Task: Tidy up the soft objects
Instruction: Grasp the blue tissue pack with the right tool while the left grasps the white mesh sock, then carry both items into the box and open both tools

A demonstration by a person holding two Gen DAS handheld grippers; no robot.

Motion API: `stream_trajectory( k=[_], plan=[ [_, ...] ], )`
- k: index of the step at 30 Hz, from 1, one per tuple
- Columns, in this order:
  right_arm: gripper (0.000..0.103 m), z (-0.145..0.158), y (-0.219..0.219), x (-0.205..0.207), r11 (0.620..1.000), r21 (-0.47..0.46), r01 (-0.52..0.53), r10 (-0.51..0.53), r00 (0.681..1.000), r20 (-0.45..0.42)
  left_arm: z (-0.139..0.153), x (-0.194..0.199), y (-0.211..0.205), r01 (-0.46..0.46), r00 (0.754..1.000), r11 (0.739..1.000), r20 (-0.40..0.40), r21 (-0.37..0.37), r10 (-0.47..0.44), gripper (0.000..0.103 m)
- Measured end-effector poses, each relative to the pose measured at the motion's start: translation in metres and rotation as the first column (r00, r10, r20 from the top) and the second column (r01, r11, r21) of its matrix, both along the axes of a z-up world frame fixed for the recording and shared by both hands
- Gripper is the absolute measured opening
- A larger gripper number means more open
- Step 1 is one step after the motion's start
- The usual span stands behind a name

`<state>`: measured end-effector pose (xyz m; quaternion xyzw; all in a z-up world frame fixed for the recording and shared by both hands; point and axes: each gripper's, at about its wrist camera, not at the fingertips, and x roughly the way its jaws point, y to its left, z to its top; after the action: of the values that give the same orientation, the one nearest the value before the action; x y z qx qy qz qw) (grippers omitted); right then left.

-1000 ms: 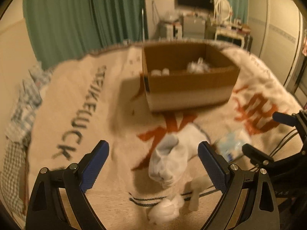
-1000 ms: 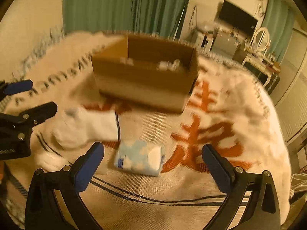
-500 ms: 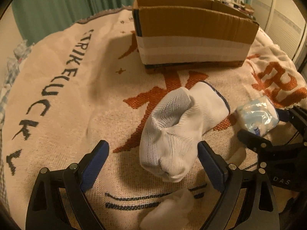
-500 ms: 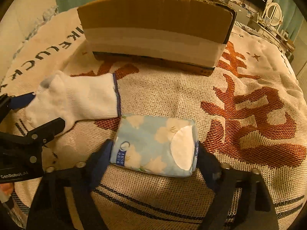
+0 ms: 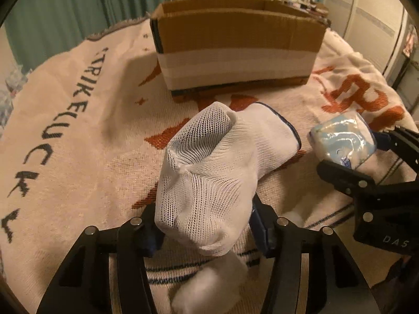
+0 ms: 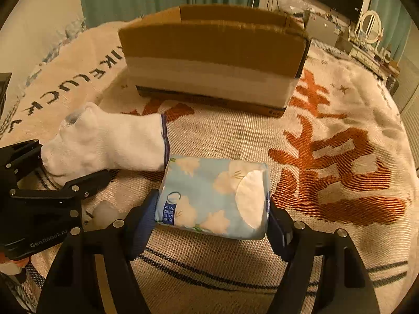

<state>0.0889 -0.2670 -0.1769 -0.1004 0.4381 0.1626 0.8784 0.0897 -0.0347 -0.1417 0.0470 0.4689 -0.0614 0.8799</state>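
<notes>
A white sock (image 5: 222, 157) lies bunched on the blanket, its toe end between the blue pads of my left gripper (image 5: 207, 233). Those jaws are closing and both pads press into the sock. In the right wrist view a blue flowered tissue pack (image 6: 212, 193) sits between the pads of my right gripper (image 6: 212, 222). Its jaws are closing too, and the pads touch both ends of the pack. Beyond both stands an open cardboard box (image 6: 209, 47), upright, its inside hidden from here. The sock (image 6: 110, 144) lies just left of the pack.
A cream woven blanket (image 6: 327, 104) with orange and black lettering covers the bed. A white cotton ball (image 5: 209, 285) lies under the left gripper. Green curtains hang behind, and furniture and a screen stand at the back right.
Both grippers came down onto the blanket. The left jaws went from wide open to pinching the sock. The right jaws narrowed onto the tissue pack.
</notes>
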Motion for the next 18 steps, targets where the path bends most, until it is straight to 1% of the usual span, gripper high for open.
stream_trajectory(
  k=[4,11,14,18],
  plan=[
    [0.073,0.016,-0.006,-0.014,1.000,0.013,0.008,-0.009,0.999,0.039,0.018,-0.018,-0.002,0.002,0.999,1.000,0.045,-0.004,-0.002,0.053],
    [0.073,0.051,-0.020,-0.041,0.997,0.074,0.025,-0.032,0.995,0.099,0.055,-0.035,0.003,0.002,0.992,1.000,0.123,-0.009,-0.001,0.053],
    [0.073,0.069,-0.024,-0.051,0.994,0.105,0.020,-0.034,0.991,0.130,0.075,-0.046,0.002,0.006,0.985,1.000,0.171,0.000,-0.006,0.053],
    [0.073,0.096,-0.026,-0.061,0.994,0.106,0.015,-0.036,0.980,0.195,0.100,-0.056,-0.001,0.010,0.973,1.000,0.233,0.007,-0.011,0.053]
  ],
)
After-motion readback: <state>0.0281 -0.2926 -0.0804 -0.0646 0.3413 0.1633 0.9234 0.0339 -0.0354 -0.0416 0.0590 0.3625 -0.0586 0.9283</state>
